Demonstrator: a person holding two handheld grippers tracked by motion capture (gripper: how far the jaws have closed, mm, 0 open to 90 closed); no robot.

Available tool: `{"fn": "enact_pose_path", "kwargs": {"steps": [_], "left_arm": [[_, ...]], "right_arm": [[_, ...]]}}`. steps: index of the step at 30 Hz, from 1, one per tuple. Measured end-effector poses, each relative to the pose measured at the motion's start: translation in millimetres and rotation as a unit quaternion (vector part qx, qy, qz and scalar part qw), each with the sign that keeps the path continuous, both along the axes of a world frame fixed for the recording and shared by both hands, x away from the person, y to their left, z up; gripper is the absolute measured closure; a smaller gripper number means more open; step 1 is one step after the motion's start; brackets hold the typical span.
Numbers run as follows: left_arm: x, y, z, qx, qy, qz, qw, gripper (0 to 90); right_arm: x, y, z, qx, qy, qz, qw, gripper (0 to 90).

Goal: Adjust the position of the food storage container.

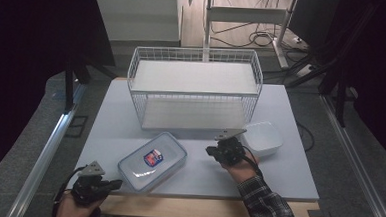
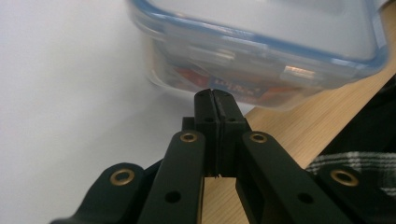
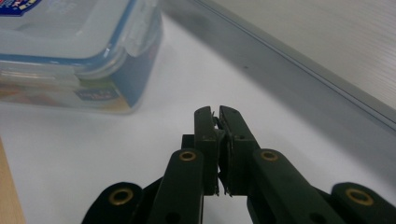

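Since both hand-held grippers, left [image 1: 113, 184] and right [image 1: 210, 151], are closed empty, the rigid, smooth lidded container [image 1: 152, 160] between them is judged light, best gripped at its side latches.

lidded container [image 1: 152, 161], two grippers beside, wire basket [image 1: 194, 88]

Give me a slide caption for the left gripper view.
Shut left claw points at the near side wall of a blue-rimmed lidded plastic container at the table's wooden edge.

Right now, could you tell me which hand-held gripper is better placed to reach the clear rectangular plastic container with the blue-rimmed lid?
Probably the left hand-held gripper: its shut tips sit right at the clear rectangular plastic container with the blue-rimmed lid. The right hand-held gripper, also shut, is farther from the container.
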State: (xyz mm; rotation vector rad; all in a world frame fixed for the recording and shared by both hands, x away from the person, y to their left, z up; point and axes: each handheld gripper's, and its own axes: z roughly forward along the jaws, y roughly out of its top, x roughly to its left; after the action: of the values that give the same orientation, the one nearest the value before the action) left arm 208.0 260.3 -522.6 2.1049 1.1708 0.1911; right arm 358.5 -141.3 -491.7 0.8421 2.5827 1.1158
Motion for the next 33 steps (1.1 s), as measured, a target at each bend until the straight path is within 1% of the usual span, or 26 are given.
{"fn": "enact_pose_path", "kwargs": {"steps": [1,2,3,5,6,7,9,11,13,14,16,17,18,19,20,21,22,23,24,25,26,27,28,29,30,33], "left_arm": [[0.0,0.0,0.0,0.0,0.0,0.0,1.0,89.9],[2.7,-3.9,-0.3,0.002,0.001,0.002,1.0,89.9],[4.9,-6.4,-0.2,0.007,0.001,0.005,1.0,90.0],[9.1,-9.7,-1.6,0.027,0.0,0.012,0.9995,89.9],[12.1,-9.5,-3.8,0.022,0.004,0.02,0.9996,89.9],[12.1,-9.5,-3.8,0.022,0.004,0.02,0.9996,89.9],[18.3,-7.8,-6.9,0.018,0.013,0.03,0.9993,89.9],[24.7,-6.9,-7.7,0.016,0.014,0.039,0.999,89.9],[31.5,-7.2,-8.3,0.008,0.016,0.041,0.999,89.9],[37.1,-8.5,-8.3,0.006,0.017,0.041,0.999,89.9],[50.7,-14.0,-7.1,0.011,0.015,0.038,0.9991,89.9],[50.7,-14.0,-7.1,0.011,0.015,0.038,0.9991,89.9],[60.3,-18.0,-6.6,0.01,0.016,0.035,0.9992,90.0],[60.3,-18.0,-6.6,0.01,0.016,0.035,0.9992,90.0],[66.7,-21.3,-6.3,0.012,0.014,0.032,0.9993,90.0],[73.0,-24.3,-5.8,0.019,0.012,0.029,0.9993,90.0],[76.5,-26.1,-5.6,0.021,0.011,0.029,0.9993,90.0],[81.1,-28.4,-5.7,0.021,0.008,0.029,0.9993,90.0],[88.6,-31.5,-6.1,0.019,0.006,0.026,0.9995,90.0],[88.6,-31.5,-6.1,0.019,0.006,0.026,0.9995,90.0],[94.2,-34.7,-6.1,0.019,0.005,0.021,0.9996,90.0],[96.8,-36.3,-6.1,0.02,0.002,0.018,0.9996,90.0],[101.8,-40.8,-5.4,0.027,0.0,0.015,0.9995,90.0],[101.8,-40.8,-5.4,0.027,0.0,0.015,0.9995,90.0],[105.0,-43.2,-4.8,0.032,-0.003,0.007,0.9995,90.0],[110.3,-49.5,-3.7,0.022,-0.005,-0.005,0.9997,90.0]], "right_arm": [[0.0,0.0,0.0,0.0,0.0,0.0,1.0,86.4],[0.8,3.3,-1.3,0.0,0.001,0.005,1.0,86.4],[1.5,7.3,-2.9,-0.001,0.002,0.009,1.0,86.3],[1.7,12.5,-5.0,-0.001,0.004,0.013,0.9999,85.8],[2.1,15.5,-6.0,-0.001,0.004,0.016,0.9999,84.8],[2.1,15.5,-6.0,-0.001,0.004,0.016,0.9999,84.8],[3.3,17.3,-6.6,-0.001,0.005,0.017,0.9998,83.7],[6.0,17.8,-7.6,0.001,0.007,0.019,0.9998,83.5],[9.1,18.5,-8.4,0.005,0.011,0.017,0.9998,83.6],[11.1,19.2,-9.2,0.01,0.014,0.017,0.9997,83.6],[16.2,23.6,-11.4,0.02,0.027,0.016,0.9993,83.6],[16.2,23.6,-11.4,0.02,0.027,0.016,0.9993,83.6],[18.3,26.9,-13.3,0.016,0.027,0.017,0.9994,83.5],[18.3,26.9,-13.3,0.016,0.027,0.017,0.9994,83.5],[18.7,27.7,-14.0,0.014,0.026,0.016,0.9994,83.8],[19.0,28.1,-14.8,0.002,0.02,0.009,0.9998,83.8],[19.7,26.3,-15.9,-0.005,0.015,0.005,0.9999,83.8],[20.3,24.1,-16.1,-0.003,0.017,0.003,0.9998,83.8],[21.6,17.6,-15.3,0.011,0.029,-0.007,0.9995,84.3],[21.6,17.6,-15.3,0.011,0.029,-0.007,0.9995,84.3],[21.6,15.3,-14.4,0.011,0.033,-0.011,0.9993,84.8],[20.3,12.1,-13.1,0.004,0.031,-0.014,0.9994,85.7],[17.2,8.3,-11.8,-0.002,0.031,-0.018,0.9994,86.9],[17.2,8.3,-11.8,-0.002,0.031,-0.018,0.9994,86.9],[15.4,6.7,-11.4,-0.003,0.032,-0.02,0.9993,86.9],[6.7,-3.3,-8.9,-0.011,0.035,-0.024,0.9991,86.8]]}}
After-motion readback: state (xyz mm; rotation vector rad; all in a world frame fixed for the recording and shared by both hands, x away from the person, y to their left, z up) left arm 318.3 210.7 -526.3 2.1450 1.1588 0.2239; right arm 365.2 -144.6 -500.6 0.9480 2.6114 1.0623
